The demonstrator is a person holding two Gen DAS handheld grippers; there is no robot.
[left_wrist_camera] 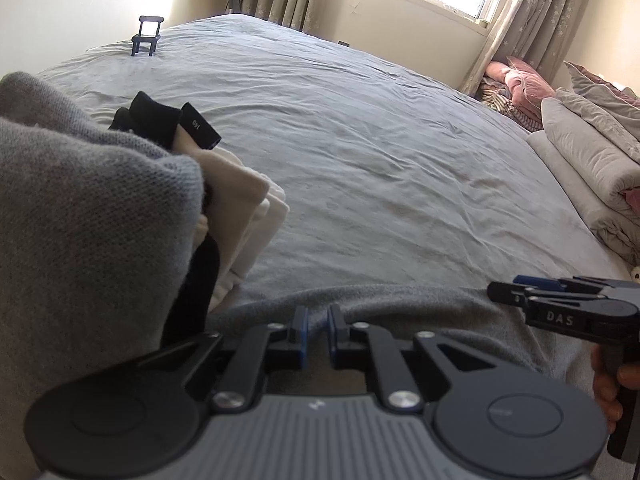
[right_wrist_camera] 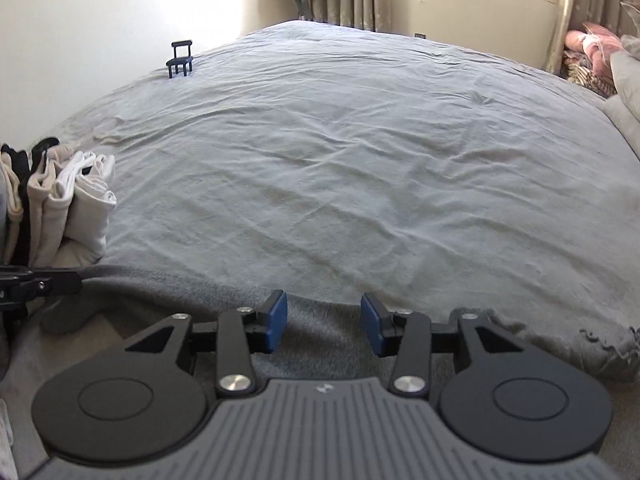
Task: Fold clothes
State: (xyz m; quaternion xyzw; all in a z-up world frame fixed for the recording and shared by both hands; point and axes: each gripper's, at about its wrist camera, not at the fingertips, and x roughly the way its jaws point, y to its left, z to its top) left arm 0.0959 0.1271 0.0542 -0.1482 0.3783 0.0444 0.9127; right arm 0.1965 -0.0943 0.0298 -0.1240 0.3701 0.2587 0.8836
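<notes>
A: Where's the sweater (left_wrist_camera: 420, 308)?

B: On the near edge of the bed (left_wrist_camera: 360, 152). It's grey knit, spread flat along that edge, with one part bunched up high at the near left, right beside the stack (left_wrist_camera: 244, 216).

A: The stack?

B: Folded clothes in white, cream and black, standing on the left side of the bed, touching the raised grey cloth. A black tag or band sticks out at its far end.

A: And the left gripper (left_wrist_camera: 318, 334)?

B: Low over the sweater's edge, blue pads almost together with a ridge of grey knit pinched between them. It grips the sweater.

A: The right gripper (right_wrist_camera: 324, 330)?

B: To the right of the left one, above the same edge. Its jaws stand apart at a middling width, nothing pressed between the pads; the grey cloth lies under them. From the left view a hand (left_wrist_camera: 612, 388) shows on its handle.

A: Anything else?

B: A small black stand (right_wrist_camera: 181, 58) at the far left of the bed, rolled grey bedding (left_wrist_camera: 592, 168) along the right side with pink cloth behind it, and curtains (left_wrist_camera: 532, 16) by a bright window on the far wall.
</notes>
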